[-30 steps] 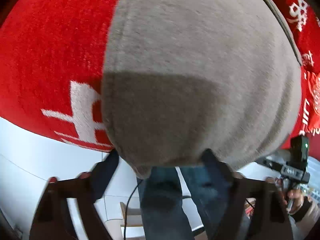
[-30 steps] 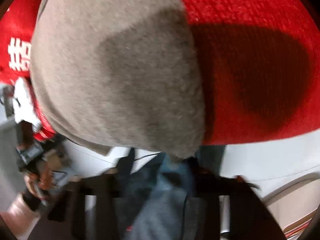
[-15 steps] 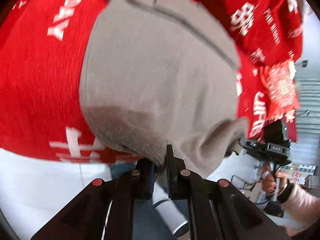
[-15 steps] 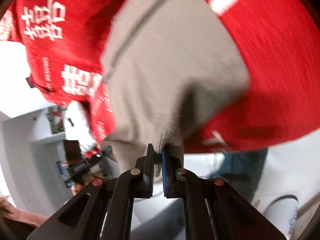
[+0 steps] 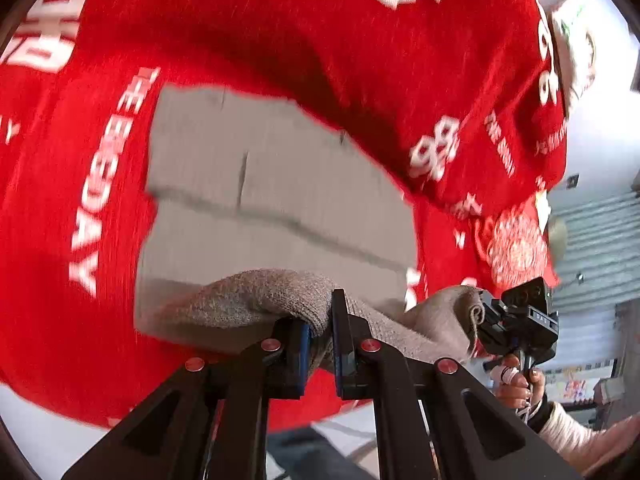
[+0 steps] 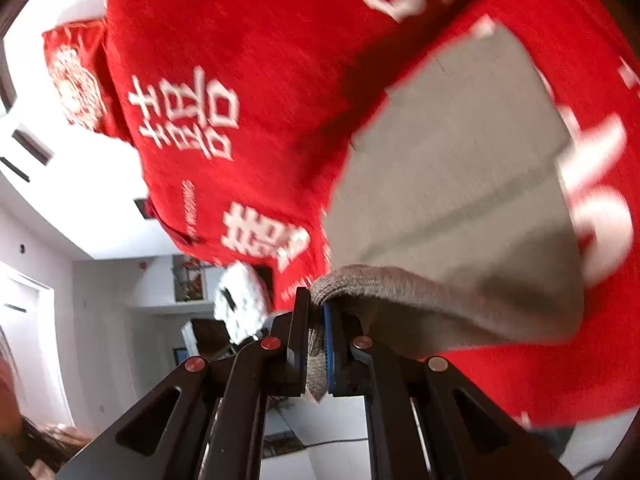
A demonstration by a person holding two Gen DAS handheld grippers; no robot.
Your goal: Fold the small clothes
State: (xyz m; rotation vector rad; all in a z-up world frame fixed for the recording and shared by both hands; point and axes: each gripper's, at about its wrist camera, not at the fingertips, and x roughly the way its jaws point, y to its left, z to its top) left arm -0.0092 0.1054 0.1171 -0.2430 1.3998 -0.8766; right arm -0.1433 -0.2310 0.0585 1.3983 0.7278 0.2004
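Observation:
A grey knit garment (image 5: 256,200) lies on a red cloth with white lettering (image 5: 280,40). My left gripper (image 5: 320,320) is shut on the garment's near hem and lifts it, so the knit edge bulges over the jaws. My right gripper (image 6: 316,312) is shut on the other near corner of the same garment (image 6: 460,184). The right gripper (image 5: 516,320) also shows at the right of the left wrist view, holding the far end of the lifted hem. The rest of the garment lies flat beyond the raised fold.
The red cloth (image 6: 260,60) covers a white table, whose edge (image 5: 60,436) shows below. A white plush object (image 6: 240,300) sits near the table's end. A room with white walls and a door (image 6: 28,320) lies beyond.
Both grippers closed on the garment's near hem and lifted it forward over the rest. The garment now looks farther away, with more red cloth in view.

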